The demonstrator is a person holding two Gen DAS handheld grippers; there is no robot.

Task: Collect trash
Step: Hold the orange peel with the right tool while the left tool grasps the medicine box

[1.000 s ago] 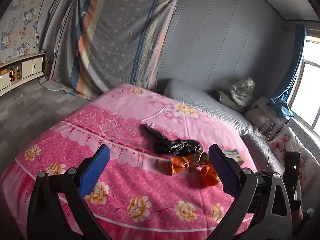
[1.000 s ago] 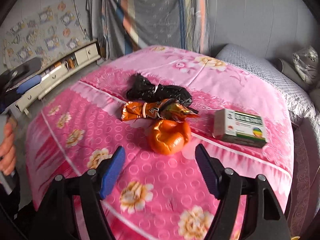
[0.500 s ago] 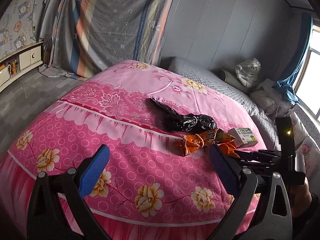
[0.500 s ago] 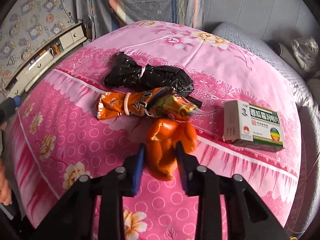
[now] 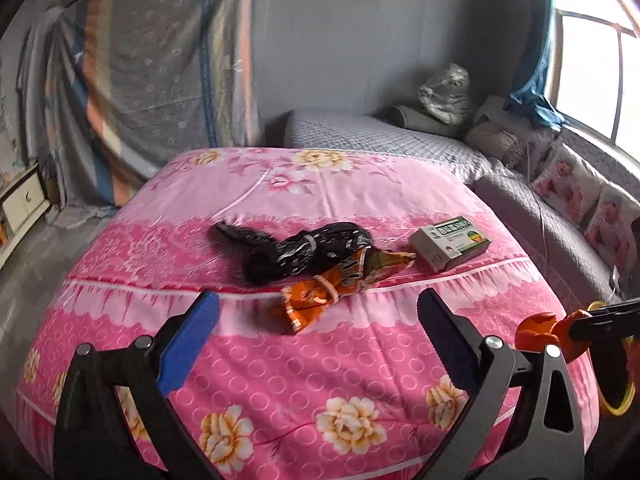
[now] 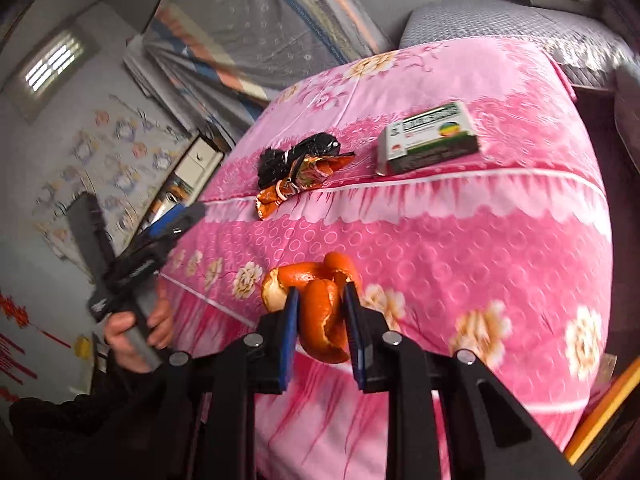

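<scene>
1. Pink floral quilt [image 5: 304,364] covers the bed, and all the trash lies on its upper half.
2. Left claw [image 5: 316,320] hangs spread wide over the near part of the quilt, its blue pads [image 5: 188,344] touching nothing.
3. Black bag [image 5: 296,250], bunched and tied, lies farthest left of the trash, beyond the left claw.
4. Orange wrapper [image 5: 340,284], banded in the middle, lies just right of the bag and touching it, one end pointing toward the near edge of the bed.
5. White and green box [image 5: 450,242] lies flat to the right of the wrapper, close but apart from it.
6. Orange peel [image 6: 320,312] is off the quilt, pinched in the right claw [image 6: 320,320]; both pads press its sides, and a curl of peel sticks out past the tips.
7. In the left view the peel [image 5: 538,330] and the right claw's tips show at the far right, beside the bed's near corner.
</scene>
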